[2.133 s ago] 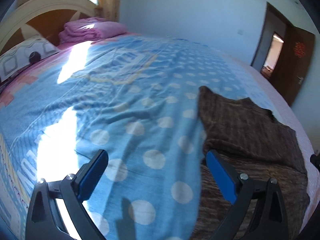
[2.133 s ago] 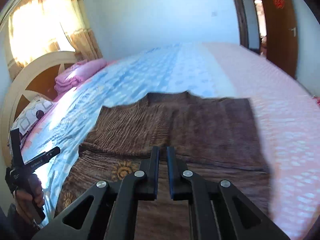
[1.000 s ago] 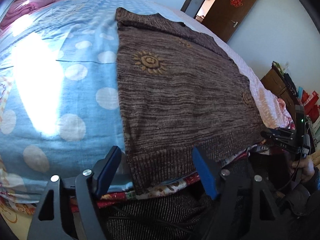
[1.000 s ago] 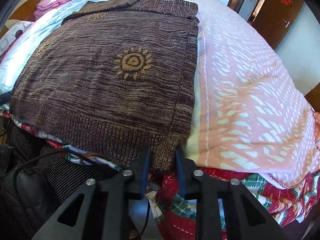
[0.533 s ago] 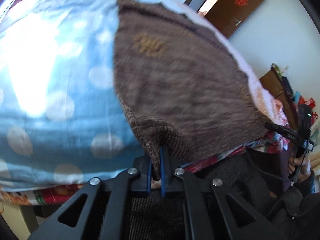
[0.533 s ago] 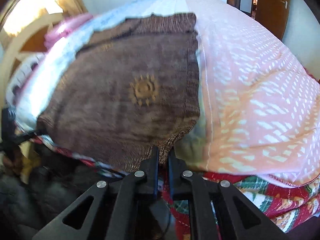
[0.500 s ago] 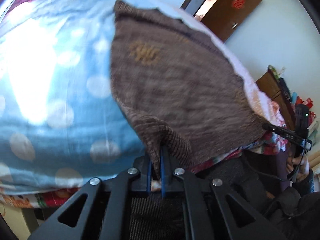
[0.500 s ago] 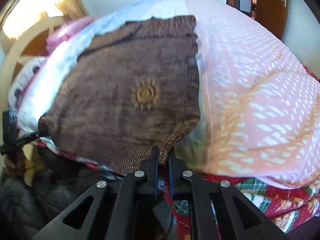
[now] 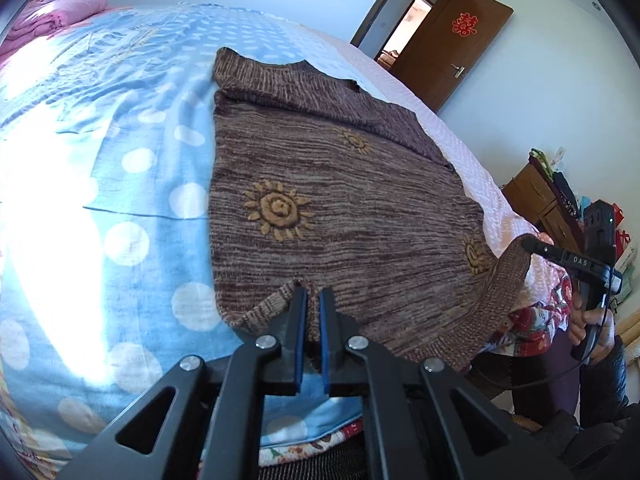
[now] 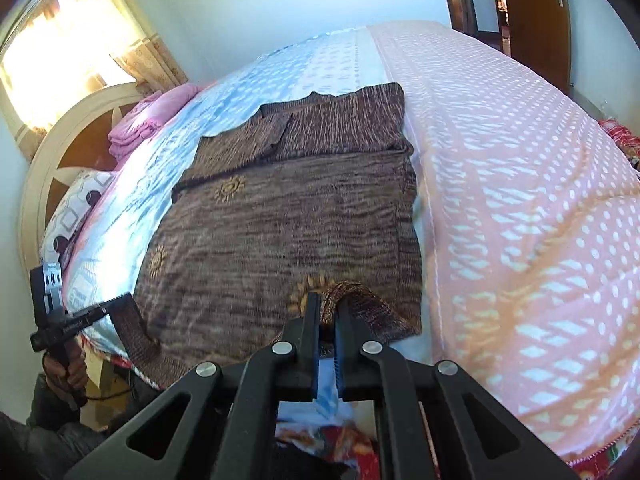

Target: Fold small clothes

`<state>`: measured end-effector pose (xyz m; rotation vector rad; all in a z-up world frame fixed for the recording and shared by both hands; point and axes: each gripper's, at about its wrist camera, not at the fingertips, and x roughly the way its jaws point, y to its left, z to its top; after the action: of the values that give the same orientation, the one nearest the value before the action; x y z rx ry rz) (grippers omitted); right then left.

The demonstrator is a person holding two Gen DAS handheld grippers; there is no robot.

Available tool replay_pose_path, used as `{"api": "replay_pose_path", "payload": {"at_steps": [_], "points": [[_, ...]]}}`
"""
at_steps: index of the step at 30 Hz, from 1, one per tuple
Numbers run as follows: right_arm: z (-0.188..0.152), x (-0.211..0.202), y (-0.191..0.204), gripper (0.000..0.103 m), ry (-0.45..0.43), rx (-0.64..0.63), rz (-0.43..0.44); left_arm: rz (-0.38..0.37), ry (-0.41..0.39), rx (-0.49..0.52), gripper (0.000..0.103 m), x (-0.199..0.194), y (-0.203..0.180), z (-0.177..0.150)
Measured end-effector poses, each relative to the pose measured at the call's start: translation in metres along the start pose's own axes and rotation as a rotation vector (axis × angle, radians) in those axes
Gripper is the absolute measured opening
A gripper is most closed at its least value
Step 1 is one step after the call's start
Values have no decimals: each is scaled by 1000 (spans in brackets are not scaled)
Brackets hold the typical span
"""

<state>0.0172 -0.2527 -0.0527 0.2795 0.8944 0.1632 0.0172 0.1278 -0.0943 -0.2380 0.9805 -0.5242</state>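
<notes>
Since a sec ago both hem corners of the brown knit sweater (image 9: pixel 360 200) have come up off the bed edge and now fold back over the garment's own body; before, the hem lay flat along the near edge and the left gripper (image 9: pixel 311 300) stood wide open around it. Left jaws have just been closing, hem corner between them; right gripper (image 10: pixel 327 312) likewise pinched tighter on its corner.

Now, near to far. Left gripper: clenched on the ribbed hem corner, blue pads pressed to the knit, fabric bunched just ahead of the tips. Right gripper: clamped on the opposite hem corner, which humps up in a small arch between the pads. In the left wrist view the right gripper shows far to the right side, hem stretched up to its tip, a hand (image 9: pixel 588 320) on its handle. In the right wrist view the left gripper sits at lower left w/ its corner drooping from it.

Beyond the tips: sweater lies flat, brown-and-tan streaked knit, ribbed hem, yellow sun motifs (image 9: pixel 278 210) scattered over it. Further out, sleeves are folded across the top. It rests on the bed, straddling the blue polka-dot blanket (image 9: pixel 132 168) to the left of the left gripper and the pink patterned cover (image 10: pixel 520 184) to the right of the right gripper. Farthest: folded pink bedding (image 10: pixel 148 120) by the headboard (image 10: pixel 60 148).
</notes>
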Motion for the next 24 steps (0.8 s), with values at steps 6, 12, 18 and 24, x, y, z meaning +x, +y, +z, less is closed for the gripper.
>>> {"api": "replay_pose_path", "payload": {"at_steps": [6,12,18,24], "points": [[26,12,-14,5,-50,89,14,1,-39,-5,5,1,1,31],[65,37,-33,5,-110,153,-34,58,-91,40,5,14,1,84],[81,77,-47,6,-77,193,-66,124,-83,36,8,23,22,113],[81,77,-64,14,-121,320,-10,88,-90,35,39,4,45,106]]}}
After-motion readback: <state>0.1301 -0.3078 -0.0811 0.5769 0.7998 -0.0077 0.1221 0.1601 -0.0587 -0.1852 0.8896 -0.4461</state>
